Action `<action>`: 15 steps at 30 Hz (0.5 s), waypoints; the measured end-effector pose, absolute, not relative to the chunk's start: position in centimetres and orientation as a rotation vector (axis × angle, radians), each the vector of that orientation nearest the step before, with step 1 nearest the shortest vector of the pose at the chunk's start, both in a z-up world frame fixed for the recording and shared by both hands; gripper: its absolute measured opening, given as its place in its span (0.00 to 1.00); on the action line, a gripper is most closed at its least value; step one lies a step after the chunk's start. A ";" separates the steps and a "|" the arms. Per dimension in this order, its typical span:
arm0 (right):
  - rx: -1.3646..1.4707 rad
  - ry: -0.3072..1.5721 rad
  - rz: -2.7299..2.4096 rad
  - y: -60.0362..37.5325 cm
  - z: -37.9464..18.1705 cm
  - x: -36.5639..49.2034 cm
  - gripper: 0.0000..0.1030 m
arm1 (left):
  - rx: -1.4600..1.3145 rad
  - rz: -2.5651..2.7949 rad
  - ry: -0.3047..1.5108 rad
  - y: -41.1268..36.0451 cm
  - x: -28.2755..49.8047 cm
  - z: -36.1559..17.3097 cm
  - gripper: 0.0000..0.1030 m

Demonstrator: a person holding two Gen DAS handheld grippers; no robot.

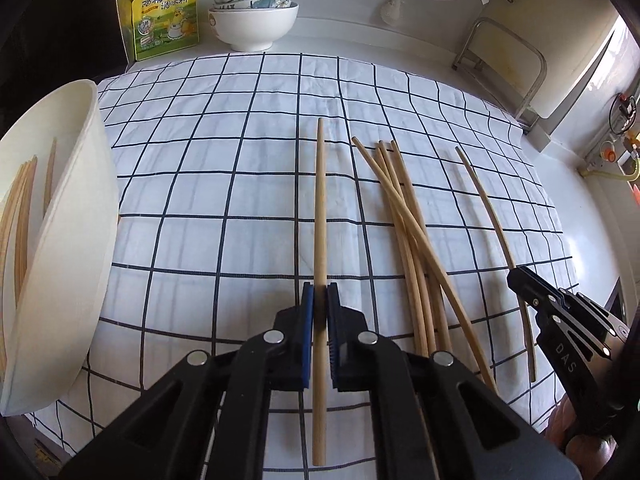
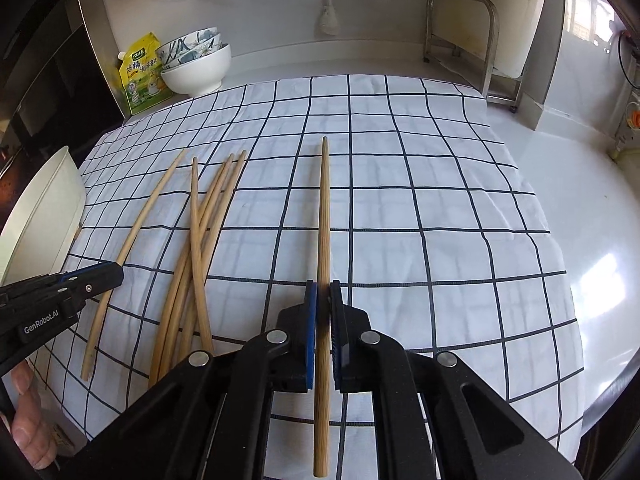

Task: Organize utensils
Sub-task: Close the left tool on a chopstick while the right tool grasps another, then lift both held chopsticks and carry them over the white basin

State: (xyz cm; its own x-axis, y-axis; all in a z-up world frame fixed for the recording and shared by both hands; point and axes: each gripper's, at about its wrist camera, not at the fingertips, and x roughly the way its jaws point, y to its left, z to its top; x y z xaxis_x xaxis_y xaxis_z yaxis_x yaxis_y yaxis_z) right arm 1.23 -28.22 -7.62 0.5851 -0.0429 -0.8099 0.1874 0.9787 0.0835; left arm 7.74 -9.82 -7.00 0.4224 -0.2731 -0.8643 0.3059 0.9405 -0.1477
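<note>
My left gripper (image 1: 320,292) is shut on one bamboo chopstick (image 1: 320,200) that lies lengthwise on the checked cloth (image 1: 208,168). My right gripper (image 2: 323,292) is shut on another chopstick (image 2: 325,208) in the same way. Each gripper also shows in the other's view: the right gripper (image 1: 515,275) clamps the far-right chopstick (image 1: 490,208), and the left gripper (image 2: 117,274) clamps the leftmost one (image 2: 138,224). Between the two lies a loose pile of several chopsticks (image 1: 400,216) (image 2: 200,240). A white container (image 1: 68,240) (image 2: 44,208) on the left, tipped towards me, holds several more chopsticks (image 1: 22,216).
Stacked bowls (image 1: 254,16) and a yellow seasoning pouch (image 1: 166,12) stand at the back left, beyond the cloth. A metal rack (image 1: 504,60) stands at the back right by the wall. White counter (image 2: 580,208) lies right of the cloth. A hand (image 2: 28,420) holds the left gripper.
</note>
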 end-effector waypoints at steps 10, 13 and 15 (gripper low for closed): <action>0.186 0.888 -0.124 -27.5 -5.6 -0.3 0.06 | 0.031 -0.377 1.057 -8.4 6.2 -5.3 0.07; 0.183 0.869 -0.114 -26.9 -4.9 -0.5 0.06 | 0.027 -0.388 1.035 -8.0 5.5 -4.3 0.07; 0.181 0.855 -0.103 -26.5 -4.3 -0.7 0.06 | 0.027 -0.397 1.022 -7.9 5.1 -3.6 0.07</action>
